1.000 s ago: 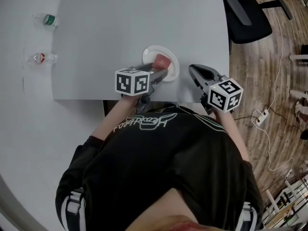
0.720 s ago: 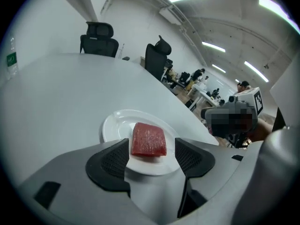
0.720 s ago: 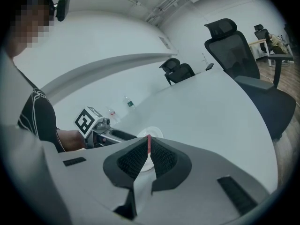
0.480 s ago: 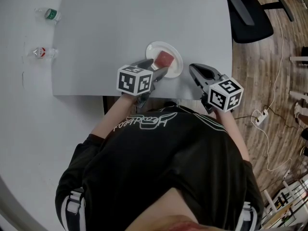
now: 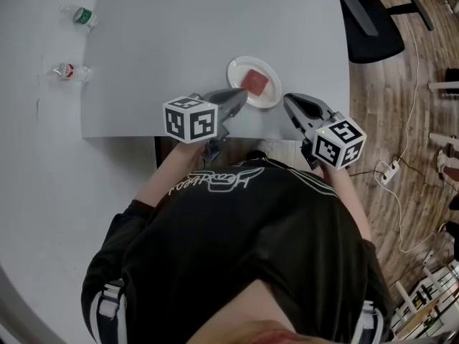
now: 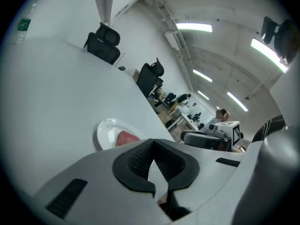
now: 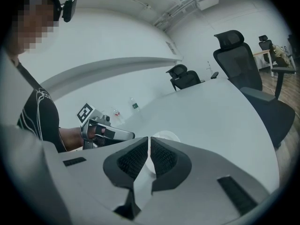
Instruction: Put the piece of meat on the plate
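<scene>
The left gripper, jaws just closed on nothing, and the right gripper, jaws likewise together and empty, flank one plate bearing one piece of meat just beyond the left tips, two bottles well apart leftward.

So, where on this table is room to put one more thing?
Bare: the table's middle, between the green-label bottle and red-label bottle at the left and the plate near the front edge, and all beyond it. Crowded: that edge, where the left gripper, just closed on nothing, and the right gripper flank the plate with the meat.
</scene>
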`<state>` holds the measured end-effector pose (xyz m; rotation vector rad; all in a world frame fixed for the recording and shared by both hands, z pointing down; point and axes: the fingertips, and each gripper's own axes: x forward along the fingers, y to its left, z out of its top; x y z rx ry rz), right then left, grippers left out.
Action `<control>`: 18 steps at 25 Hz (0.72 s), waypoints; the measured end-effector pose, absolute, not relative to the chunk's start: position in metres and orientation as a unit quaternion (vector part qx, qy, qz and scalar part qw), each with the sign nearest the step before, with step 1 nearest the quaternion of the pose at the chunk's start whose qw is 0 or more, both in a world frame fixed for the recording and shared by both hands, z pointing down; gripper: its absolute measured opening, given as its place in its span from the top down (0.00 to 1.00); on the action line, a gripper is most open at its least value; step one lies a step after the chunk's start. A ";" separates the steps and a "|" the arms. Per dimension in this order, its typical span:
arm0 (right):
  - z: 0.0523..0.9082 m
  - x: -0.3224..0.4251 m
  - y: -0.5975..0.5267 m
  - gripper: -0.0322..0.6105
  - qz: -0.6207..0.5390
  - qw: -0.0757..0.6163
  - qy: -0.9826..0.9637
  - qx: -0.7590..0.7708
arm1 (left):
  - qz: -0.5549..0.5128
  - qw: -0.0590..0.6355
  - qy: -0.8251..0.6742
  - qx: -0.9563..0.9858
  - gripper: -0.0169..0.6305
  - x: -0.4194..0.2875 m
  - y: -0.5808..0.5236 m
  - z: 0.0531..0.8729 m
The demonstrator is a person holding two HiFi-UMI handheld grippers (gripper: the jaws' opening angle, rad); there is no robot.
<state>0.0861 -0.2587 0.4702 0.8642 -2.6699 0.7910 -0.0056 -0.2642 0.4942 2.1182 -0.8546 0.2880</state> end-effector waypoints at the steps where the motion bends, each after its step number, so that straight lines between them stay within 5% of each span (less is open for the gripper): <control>1: 0.466 0.082 -0.254 0.92 0.265 0.111 -0.911 0.295 | 0.115 0.402 -0.333 0.845 0.96 -0.007 -0.260 0.490; 18: 0.408 0.012 -0.149 0.92 0.221 0.064 -0.920 0.317 | 0.096 0.258 -0.320 0.906 0.96 -0.068 -0.154 0.408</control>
